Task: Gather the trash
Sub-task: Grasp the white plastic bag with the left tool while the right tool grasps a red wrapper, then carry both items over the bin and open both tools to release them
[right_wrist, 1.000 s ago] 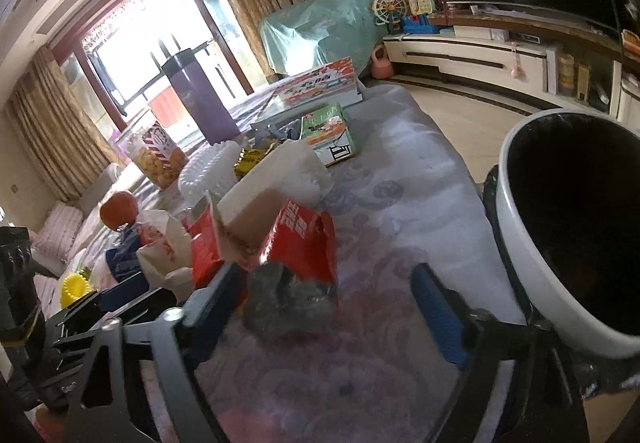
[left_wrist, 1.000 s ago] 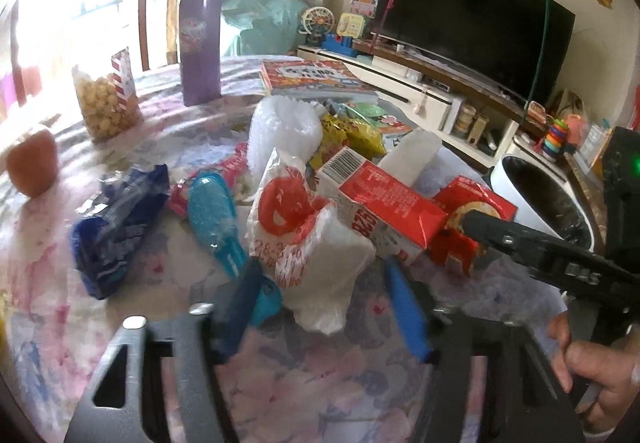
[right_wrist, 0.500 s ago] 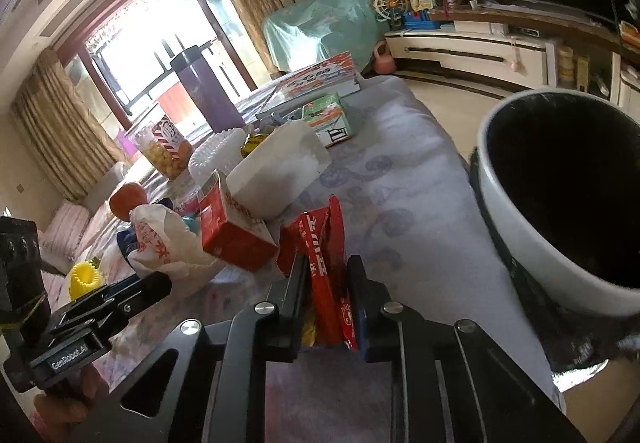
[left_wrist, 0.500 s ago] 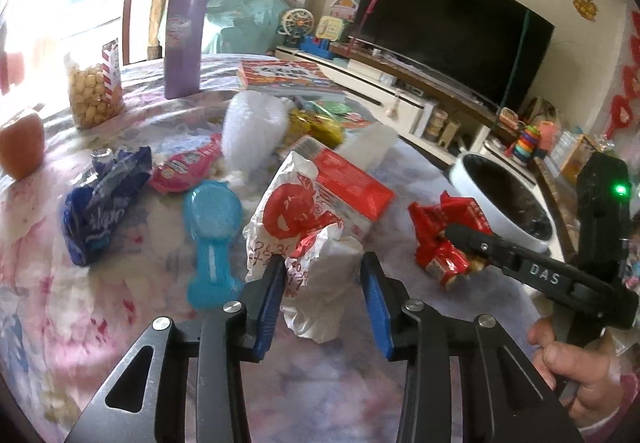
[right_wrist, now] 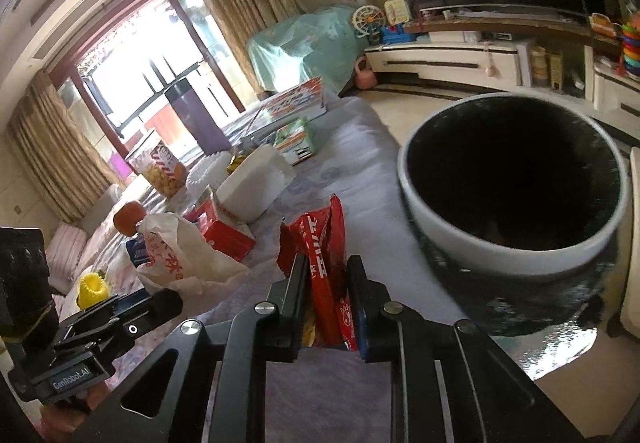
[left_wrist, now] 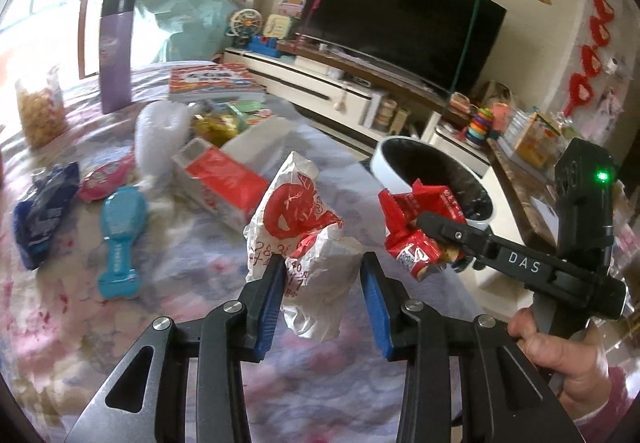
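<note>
Left gripper [left_wrist: 322, 275] clamped on crumpled white bag with red print [left_wrist: 304, 235], blue pads pressing both sides, bag lifted clear of table [left_wrist: 120, 343]. Right gripper [right_wrist: 327, 275] closed tight on red snack wrapper [right_wrist: 320, 239], wrapper standing up between jaws, held near table's right edge, just beside white-rimmed trash bin [right_wrist: 516, 243] off that edge. Farther in on table: red carton [left_wrist: 224, 183], teal dumbbell-shaped toy [left_wrist: 120, 235], blue wrapper [left_wrist: 44, 211], pink packet [left_wrist: 106, 179]. Purple flask [left_wrist: 116, 55] near far edge.
</note>
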Available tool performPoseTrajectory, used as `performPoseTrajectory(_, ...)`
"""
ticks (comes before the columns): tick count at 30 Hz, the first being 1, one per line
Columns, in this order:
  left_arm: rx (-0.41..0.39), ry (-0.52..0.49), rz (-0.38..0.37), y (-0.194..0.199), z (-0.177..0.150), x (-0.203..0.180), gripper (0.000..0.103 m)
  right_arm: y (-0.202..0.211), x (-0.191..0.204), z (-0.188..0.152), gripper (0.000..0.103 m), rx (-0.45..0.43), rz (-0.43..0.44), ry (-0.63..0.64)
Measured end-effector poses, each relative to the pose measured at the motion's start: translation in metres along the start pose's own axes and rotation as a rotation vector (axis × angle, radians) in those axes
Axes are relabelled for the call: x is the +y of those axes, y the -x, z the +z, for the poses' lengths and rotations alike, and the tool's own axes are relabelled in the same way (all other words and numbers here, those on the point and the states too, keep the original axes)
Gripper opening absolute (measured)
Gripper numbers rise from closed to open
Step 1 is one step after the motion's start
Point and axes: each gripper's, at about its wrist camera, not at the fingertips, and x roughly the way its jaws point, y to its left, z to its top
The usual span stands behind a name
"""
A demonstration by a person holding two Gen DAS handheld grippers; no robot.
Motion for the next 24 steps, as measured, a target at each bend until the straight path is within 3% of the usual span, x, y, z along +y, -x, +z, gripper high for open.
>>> performPoseTrajectory(24, 0.040, -0.086, -0.106, -0.063, 0.030, -0.052, 0.037, 0.052, -0.070, 0.012, 0.019, -0.097, -0.112, -0.102)
